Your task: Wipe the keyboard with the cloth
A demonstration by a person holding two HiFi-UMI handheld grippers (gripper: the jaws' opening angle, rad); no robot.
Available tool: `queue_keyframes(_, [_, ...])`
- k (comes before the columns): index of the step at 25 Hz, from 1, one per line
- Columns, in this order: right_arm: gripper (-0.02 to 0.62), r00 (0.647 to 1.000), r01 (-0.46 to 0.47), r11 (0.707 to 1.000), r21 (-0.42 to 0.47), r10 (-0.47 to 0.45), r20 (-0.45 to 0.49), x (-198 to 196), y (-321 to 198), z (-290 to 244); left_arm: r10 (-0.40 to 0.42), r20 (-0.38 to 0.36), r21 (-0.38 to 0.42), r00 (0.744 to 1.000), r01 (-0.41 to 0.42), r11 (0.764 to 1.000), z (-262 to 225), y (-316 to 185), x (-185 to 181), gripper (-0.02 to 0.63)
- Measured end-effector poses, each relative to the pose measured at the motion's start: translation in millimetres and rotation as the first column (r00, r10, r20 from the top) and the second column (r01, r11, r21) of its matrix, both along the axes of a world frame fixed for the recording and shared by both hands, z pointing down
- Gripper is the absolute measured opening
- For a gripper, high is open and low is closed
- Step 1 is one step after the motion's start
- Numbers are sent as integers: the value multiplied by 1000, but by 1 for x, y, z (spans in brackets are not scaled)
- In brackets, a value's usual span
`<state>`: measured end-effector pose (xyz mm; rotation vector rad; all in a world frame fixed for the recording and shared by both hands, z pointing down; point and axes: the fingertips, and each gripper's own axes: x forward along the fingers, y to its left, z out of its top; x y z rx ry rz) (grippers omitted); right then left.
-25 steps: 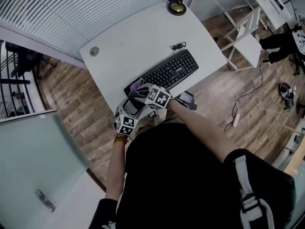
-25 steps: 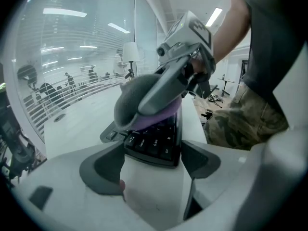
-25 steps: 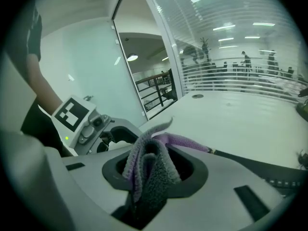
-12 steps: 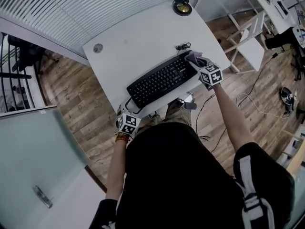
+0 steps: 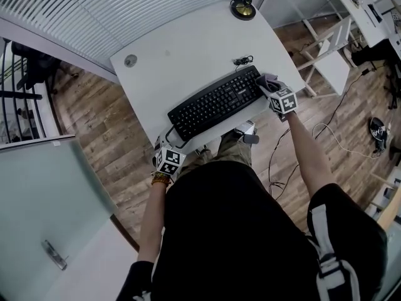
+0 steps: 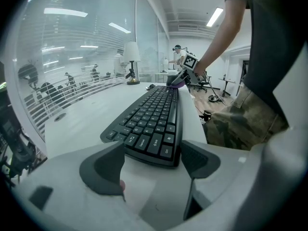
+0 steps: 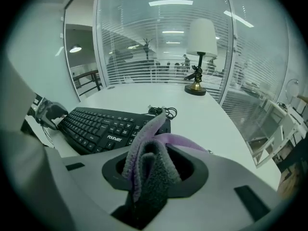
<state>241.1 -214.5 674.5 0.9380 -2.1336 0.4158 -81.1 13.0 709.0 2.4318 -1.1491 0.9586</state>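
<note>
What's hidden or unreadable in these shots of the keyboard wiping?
Left gripper view: whether the left gripper squeezes the keyboard end or only flanks it; its jaws cover the contact.
Head view: whether the cloth touches the keys; the right gripper covers that spot.
Head view: the lamp shade, cut off by the top edge.
Head view: key legends, too small to read.
</note>
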Motion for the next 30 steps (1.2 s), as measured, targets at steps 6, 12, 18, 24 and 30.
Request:
queue_keyframes(6, [127, 996, -58, 998, -7, 58, 69, -11, 4, 4, 5, -2, 8, 1000, -5, 1000, -1, -1, -1, 369])
queue_keyframes(12, [123, 997, -15, 1000, -21, 17, 78, -30, 17, 7, -1, -5, 9, 1000, 2, 1000, 1, 0, -1, 370])
queue_keyframes(18, [121, 994, 48, 998, -28, -45, 102, -57, 37, 7, 0, -7, 16, 1000, 0, 1000, 1, 0, -2, 370])
queue_keyframes(24, [121, 993, 24, 999, -25, -21, 113, -68, 44, 8, -1, -5, 21, 1000, 1, 1000, 2, 0, -2, 370])
queue_keyframes(30, [118, 986, 63, 997, -35, -56, 157, -95, 65, 7, -3, -6, 25, 1000, 4, 1000, 1, 1, -1, 370])
